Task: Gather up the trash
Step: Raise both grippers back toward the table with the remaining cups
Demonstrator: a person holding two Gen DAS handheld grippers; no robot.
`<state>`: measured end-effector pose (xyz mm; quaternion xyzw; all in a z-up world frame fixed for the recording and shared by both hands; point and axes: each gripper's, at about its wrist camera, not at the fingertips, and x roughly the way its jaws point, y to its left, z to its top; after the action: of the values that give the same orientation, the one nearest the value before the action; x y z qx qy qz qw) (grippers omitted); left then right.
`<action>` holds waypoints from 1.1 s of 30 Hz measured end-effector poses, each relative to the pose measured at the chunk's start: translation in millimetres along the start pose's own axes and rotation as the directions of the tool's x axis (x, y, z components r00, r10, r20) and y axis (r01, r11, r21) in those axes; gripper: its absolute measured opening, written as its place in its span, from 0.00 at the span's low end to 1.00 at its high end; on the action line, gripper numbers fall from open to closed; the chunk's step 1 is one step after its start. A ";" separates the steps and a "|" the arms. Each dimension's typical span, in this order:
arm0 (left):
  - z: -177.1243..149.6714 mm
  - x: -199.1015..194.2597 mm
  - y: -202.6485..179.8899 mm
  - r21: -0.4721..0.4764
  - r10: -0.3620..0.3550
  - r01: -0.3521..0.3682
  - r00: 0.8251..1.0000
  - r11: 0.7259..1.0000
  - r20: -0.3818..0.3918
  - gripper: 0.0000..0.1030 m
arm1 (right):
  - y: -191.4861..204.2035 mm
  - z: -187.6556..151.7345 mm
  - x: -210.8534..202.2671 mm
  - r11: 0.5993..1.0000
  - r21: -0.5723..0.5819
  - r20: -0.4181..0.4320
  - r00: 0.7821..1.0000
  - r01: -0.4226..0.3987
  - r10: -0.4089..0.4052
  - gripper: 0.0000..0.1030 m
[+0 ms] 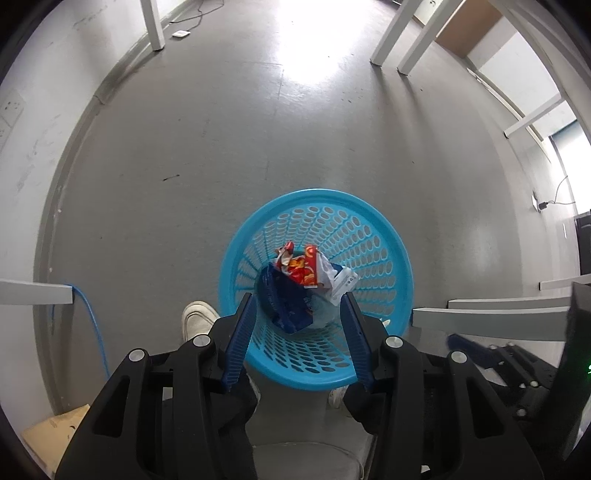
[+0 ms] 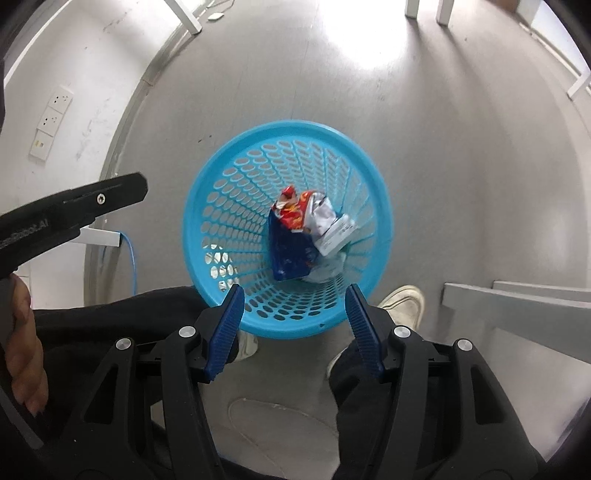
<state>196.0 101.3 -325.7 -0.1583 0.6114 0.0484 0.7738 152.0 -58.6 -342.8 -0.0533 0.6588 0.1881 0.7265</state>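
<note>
A round blue perforated basket (image 1: 314,194) (image 2: 288,125) stands on the grey floor, right below both grippers. Inside lie a dark blue wrapper (image 1: 284,306) (image 2: 290,251), a red and orange snack packet (image 1: 303,269) (image 2: 293,212) and crumpled white paper (image 1: 340,282) (image 2: 334,229). My left gripper (image 1: 299,297) hangs open over the basket with nothing between its blue pads. My right gripper (image 2: 295,288) is open too, over the near rim and empty. In the right wrist view the left gripper's black body (image 2: 92,206) shows at the left edge, with a hand (image 2: 22,350) on it.
The person's white shoes (image 1: 197,319) (image 2: 402,304) stand beside the basket. White table legs (image 1: 155,26) (image 1: 391,40) rise at the far side, and grey table edges (image 2: 517,306) reach in from the right. A blue cable (image 1: 92,321) runs down the left wall. A cardboard box (image 1: 55,432) sits low left.
</note>
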 end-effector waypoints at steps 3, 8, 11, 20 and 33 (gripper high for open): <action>-6.0 -13.1 4.7 -0.012 0.003 -0.003 1.000 1.000 0.028 0.47 | -8.3 -4.0 -9.9 1.000 0.028 0.022 1.000 -0.013 0.013 0.53; -21.4 -26.4 2.6 0.005 0.002 -0.002 0.999 1.000 0.052 0.53 | -8.4 -12.3 -26.7 1.000 0.017 0.066 0.998 0.012 -0.013 0.53; -30.0 -36.5 3.2 0.003 0.009 -0.009 0.997 1.000 0.074 0.56 | -3.6 -18.9 -37.8 0.999 -0.011 0.091 0.995 0.037 -0.035 0.53; -56.3 -64.0 -5.0 0.016 0.054 -0.057 0.989 0.998 0.138 0.63 | -6.9 -49.0 -80.5 1.000 -0.020 0.167 0.986 0.005 -0.002 0.60; -95.5 -112.3 -4.9 0.026 0.047 -0.052 0.986 0.998 0.161 0.77 | -2.6 -102.2 -152.9 0.998 -0.060 0.308 0.951 0.025 -0.005 0.74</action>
<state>80.5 80.9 -236.1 -0.1272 0.5516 0.0710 0.8213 47.7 -125.3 -206.7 -0.0514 0.5309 0.2091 0.8196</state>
